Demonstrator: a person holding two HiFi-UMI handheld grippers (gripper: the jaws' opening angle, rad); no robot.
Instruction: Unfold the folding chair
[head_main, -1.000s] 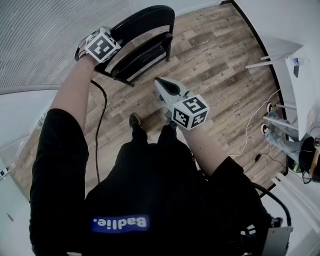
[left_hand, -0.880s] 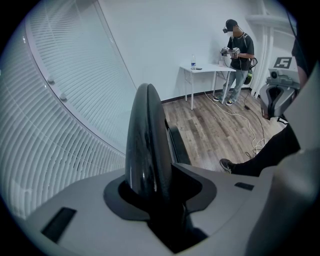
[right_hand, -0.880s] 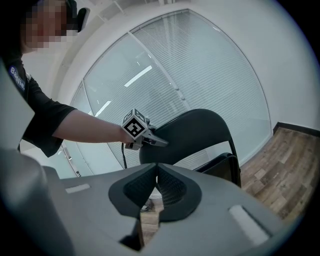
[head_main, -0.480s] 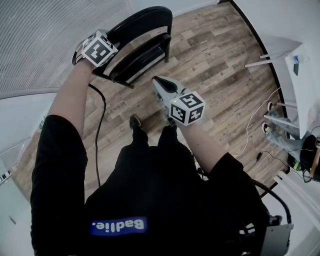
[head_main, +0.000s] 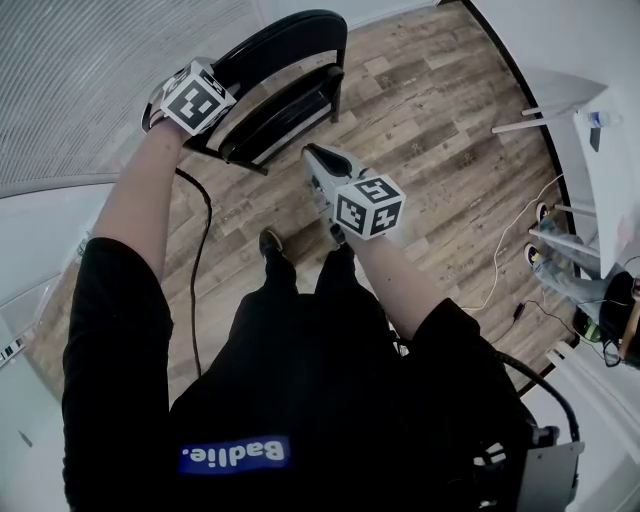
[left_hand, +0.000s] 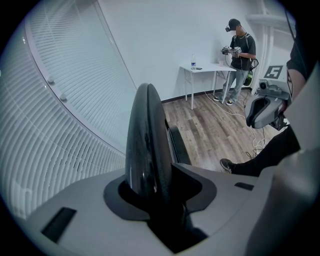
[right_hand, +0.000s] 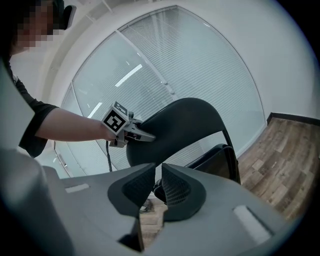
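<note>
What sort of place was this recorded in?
Likely an office or lab room: wood-plank floor, slatted blinds along one wall, and a white table against the far wall.

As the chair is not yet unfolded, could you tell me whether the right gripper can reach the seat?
Probably yes: the empty, nearly shut right gripper points at the seat with only floor between, while the left gripper clamps the backrest clear of that path.
</note>
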